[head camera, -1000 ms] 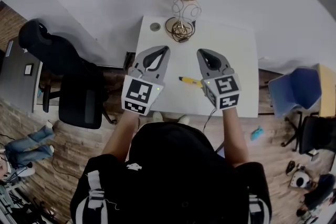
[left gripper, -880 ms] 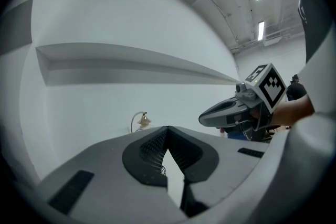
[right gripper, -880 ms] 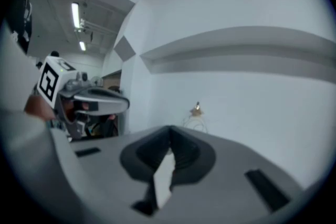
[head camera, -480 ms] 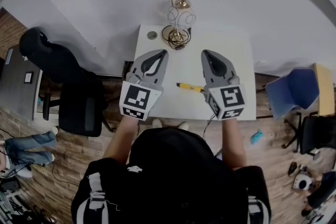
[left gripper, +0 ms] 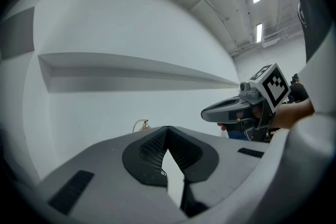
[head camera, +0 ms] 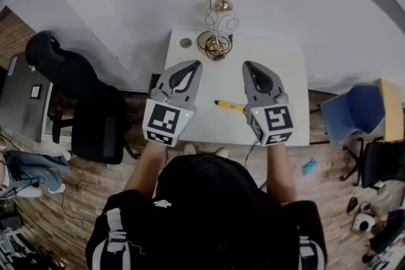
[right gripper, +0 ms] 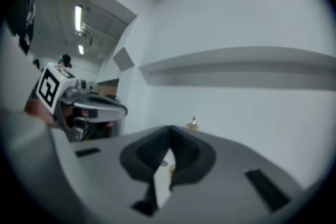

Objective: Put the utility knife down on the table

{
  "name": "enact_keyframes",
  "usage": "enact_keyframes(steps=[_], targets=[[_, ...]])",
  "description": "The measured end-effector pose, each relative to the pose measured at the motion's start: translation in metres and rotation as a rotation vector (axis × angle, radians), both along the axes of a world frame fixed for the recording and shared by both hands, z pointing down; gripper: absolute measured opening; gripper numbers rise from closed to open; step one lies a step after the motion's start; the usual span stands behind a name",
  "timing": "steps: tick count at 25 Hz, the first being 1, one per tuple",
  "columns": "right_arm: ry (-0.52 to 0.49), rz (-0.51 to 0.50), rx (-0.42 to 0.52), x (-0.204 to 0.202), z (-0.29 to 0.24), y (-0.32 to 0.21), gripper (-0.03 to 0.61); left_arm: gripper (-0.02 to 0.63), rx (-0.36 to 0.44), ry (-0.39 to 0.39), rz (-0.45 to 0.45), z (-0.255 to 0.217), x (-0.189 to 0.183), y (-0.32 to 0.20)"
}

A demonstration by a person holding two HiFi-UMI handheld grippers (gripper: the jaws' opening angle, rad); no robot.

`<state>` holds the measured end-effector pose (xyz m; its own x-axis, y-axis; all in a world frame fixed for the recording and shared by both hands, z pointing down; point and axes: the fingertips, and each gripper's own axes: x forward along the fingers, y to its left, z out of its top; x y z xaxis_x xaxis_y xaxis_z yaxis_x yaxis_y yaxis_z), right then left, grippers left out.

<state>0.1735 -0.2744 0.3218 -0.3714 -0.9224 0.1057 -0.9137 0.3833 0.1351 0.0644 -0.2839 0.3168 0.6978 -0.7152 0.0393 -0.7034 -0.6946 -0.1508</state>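
The yellow utility knife (head camera: 228, 104) lies flat on the white table (head camera: 285, 73), near the front edge. Its right end runs under my right gripper in the head view. Both grippers hover above the table, pointing away from me, one on each side of the knife. My left gripper (head camera: 197, 64) is shut with nothing in it; its tips (left gripper: 167, 128) meet in the left gripper view. My right gripper (head camera: 247, 64) is also shut and empty, jaws closed together (right gripper: 170, 128). Neither gripper view shows the knife.
A brass wire lamp (head camera: 217, 35) stands at the table's far edge, with a small round disc (head camera: 185, 43) to its left. A black office chair (head camera: 88, 117) is left of the table. A blue chair (head camera: 354, 107) is on the right.
Both grippers have risen a little over the table, the right one more. The knife has stayed where it lies.
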Motion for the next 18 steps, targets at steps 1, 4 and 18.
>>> enact_keyframes(steps=[1, 4, 18], targets=[[0.001, 0.000, 0.000, -0.0003, 0.0001, 0.0001, 0.034, 0.014, 0.001, 0.001, -0.001, -0.0002, -0.0004, 0.0003], [0.002, 0.000, -0.002, -0.0015, 0.0007, 0.0006, 0.034, 0.014, 0.002, 0.002, -0.001, 0.0001, -0.0015, 0.0007], [0.010, -0.005, -0.004, -0.0070, 0.0059, 0.0014, 0.034, 0.015, -0.007, 0.003, -0.006, 0.0032, -0.0078, 0.0021]])
